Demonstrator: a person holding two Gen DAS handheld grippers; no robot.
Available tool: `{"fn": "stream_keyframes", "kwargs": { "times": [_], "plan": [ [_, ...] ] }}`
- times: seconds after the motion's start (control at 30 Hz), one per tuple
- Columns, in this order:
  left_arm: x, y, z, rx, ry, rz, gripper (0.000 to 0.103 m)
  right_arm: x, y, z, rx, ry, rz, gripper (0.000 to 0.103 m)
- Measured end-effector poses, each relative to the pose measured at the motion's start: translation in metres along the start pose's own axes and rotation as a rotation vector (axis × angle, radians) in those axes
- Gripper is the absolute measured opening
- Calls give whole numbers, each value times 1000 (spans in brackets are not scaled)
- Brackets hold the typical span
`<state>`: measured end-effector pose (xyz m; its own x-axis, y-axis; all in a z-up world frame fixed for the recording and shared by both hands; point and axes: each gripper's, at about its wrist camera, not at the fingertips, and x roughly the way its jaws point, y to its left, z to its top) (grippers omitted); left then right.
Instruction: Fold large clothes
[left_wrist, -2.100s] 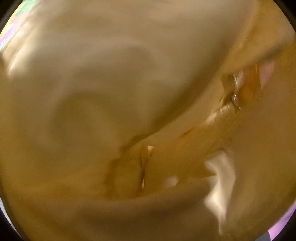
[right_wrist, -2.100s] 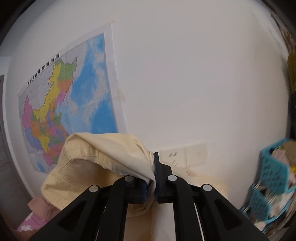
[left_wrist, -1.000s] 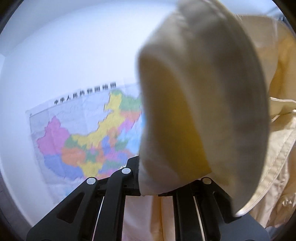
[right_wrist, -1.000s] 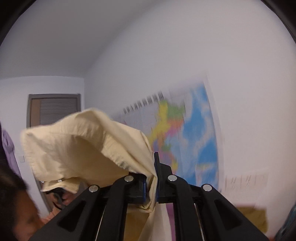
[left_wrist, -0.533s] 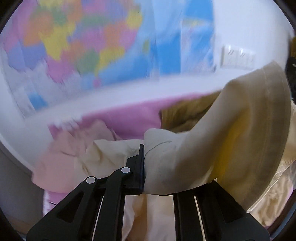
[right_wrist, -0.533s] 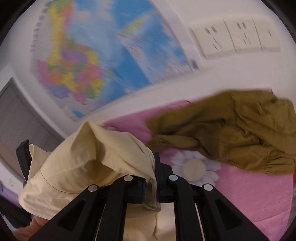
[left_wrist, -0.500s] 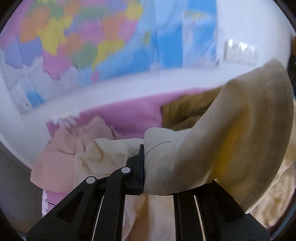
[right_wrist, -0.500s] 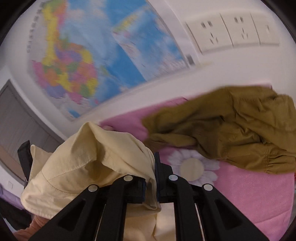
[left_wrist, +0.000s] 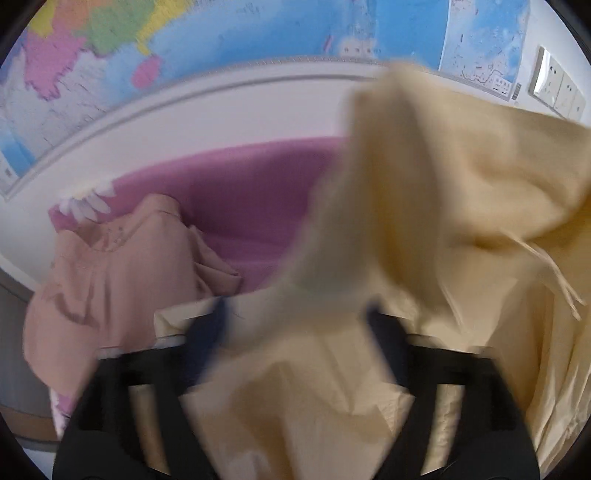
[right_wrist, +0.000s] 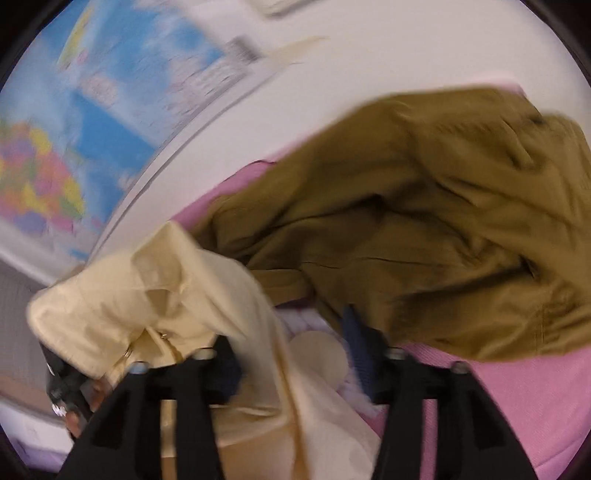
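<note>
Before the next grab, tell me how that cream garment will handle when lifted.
The cream garment is bunched and drooping in soft folds, so it will likely sag from any pinch point. It looks thin, so probably light. Its loose drawstring may dangle or snag as the left gripper opens.

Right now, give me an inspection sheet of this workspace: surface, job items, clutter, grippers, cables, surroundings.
Surface: pink bedspread with a white daisy print, largely covered by clothes.
Job's things: cream jacket draped over both grippers, blurred, dropping toward the bed; also seen from the right wrist.
Clutter: olive jacket crumpled on the bedspread; peach garment heaped at the bed's edge.
Grippers: left gripper jaws opening, cream cloth between them; right gripper jaws opening, cloth lying beside one finger.
Cables: nothing seen.
Surroundings: wall map above the bed; wall sockets.
</note>
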<state>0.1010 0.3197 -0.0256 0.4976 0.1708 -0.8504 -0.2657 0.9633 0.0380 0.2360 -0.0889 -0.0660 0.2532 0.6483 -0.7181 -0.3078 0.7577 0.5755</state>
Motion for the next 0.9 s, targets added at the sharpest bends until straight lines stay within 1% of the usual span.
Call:
{"fn": "stream_keyframes", "kwargs": {
  "times": [0.07,0.1,0.17,0.2,0.27,0.33,0.4,0.43,0.5,0.57,0.6,0.63,0.67,0.7,0.73,0.77,0.8,0.83,0.9],
  "plan": [
    [-2,2,-1,-12,-5,4,92,-13,-4,-3,8,-26,38,59],
    [-6,5,-2,-21,-5,-13,93,-22,-4,-6,-1,-39,42,62],
    [-14,15,-3,-54,-8,-66,93,-47,0,-17,-39,-82,66,74],
    [-18,22,-3,-72,-16,-90,94,-65,7,-26,-82,-114,87,76],
    [-31,32,-6,-87,-47,-112,94,-88,19,-40,-152,-152,107,90],
    [-46,38,-12,-86,-83,-155,96,-106,33,-58,-244,-174,122,97],
    [-61,37,-20,-75,-116,-205,98,-107,44,-75,-311,-156,113,98],
    [-65,36,-25,-65,-124,-229,98,-102,48,-83,-331,-133,96,97],
    [-78,26,-37,-34,-134,-289,98,-86,52,-96,-365,-71,66,97],
    [-82,19,-47,-4,-138,-309,98,-65,55,-106,-401,-20,25,96],
    [-85,12,-53,17,-142,-305,98,-59,54,-110,-411,-4,18,92],
    [-86,8,-59,34,-149,-301,98,-55,52,-113,-408,10,45,75],
    [-88,2,-65,53,-153,-295,98,-54,48,-113,-393,12,53,56],
    [-90,-2,-69,63,-155,-295,98,-55,44,-111,-380,5,49,47],
    [-92,-7,-74,74,-154,-305,98,-59,42,-111,-373,-7,46,21],
    [-93,-11,-77,88,-149,-320,98,-63,39,-110,-376,-17,45,15],
    [-95,-18,-82,106,-142,-334,98,-68,38,-111,-378,-30,45,15],
    [-97,-23,-85,123,-142,-340,98,-75,39,-111,-389,-46,45,11],
    [-101,-35,-92,165,-147,-350,98,-86,40,-113,-403,-81,30,9]
  ]
}}
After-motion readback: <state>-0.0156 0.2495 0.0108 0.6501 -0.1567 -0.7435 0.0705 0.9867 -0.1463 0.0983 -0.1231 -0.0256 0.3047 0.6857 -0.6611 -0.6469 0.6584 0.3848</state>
